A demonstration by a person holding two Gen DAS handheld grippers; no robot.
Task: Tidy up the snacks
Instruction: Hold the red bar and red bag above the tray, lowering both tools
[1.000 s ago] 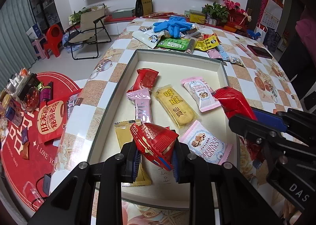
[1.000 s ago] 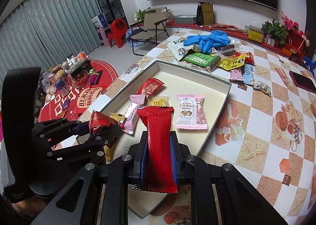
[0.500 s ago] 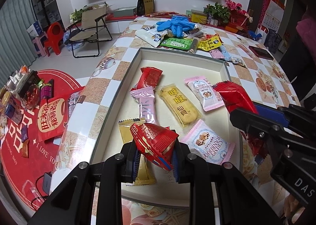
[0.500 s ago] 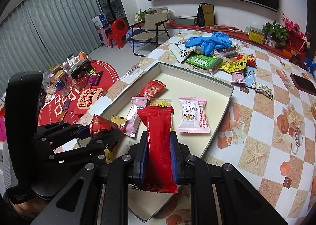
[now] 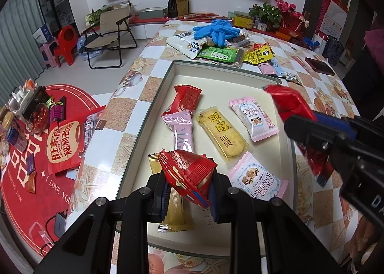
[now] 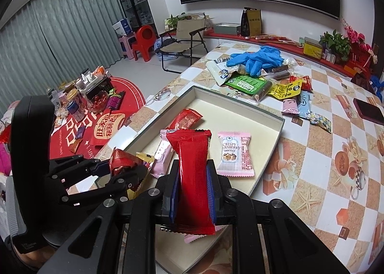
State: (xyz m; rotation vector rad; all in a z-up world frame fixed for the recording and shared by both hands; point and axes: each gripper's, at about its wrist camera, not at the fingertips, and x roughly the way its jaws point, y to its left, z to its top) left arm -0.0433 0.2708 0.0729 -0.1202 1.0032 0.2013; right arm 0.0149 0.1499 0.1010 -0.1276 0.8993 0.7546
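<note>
Tray (image 5: 153, 106), six snacks, two grippers, each clamping one.

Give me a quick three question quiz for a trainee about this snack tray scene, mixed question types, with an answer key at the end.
1. True or false: the left tool is empty.
2. Multiple choice: what does the right tool hold? A) a long red packet B) a blue glove C) a green packet
3. Short answer: how many pink Crispy Cranberry packets lie in the tray, seen from the left wrist?

Key
1. False; it is shut on a red snack packet.
2. A, the long red packet.
3. Two: one farther, one nearer.
</note>
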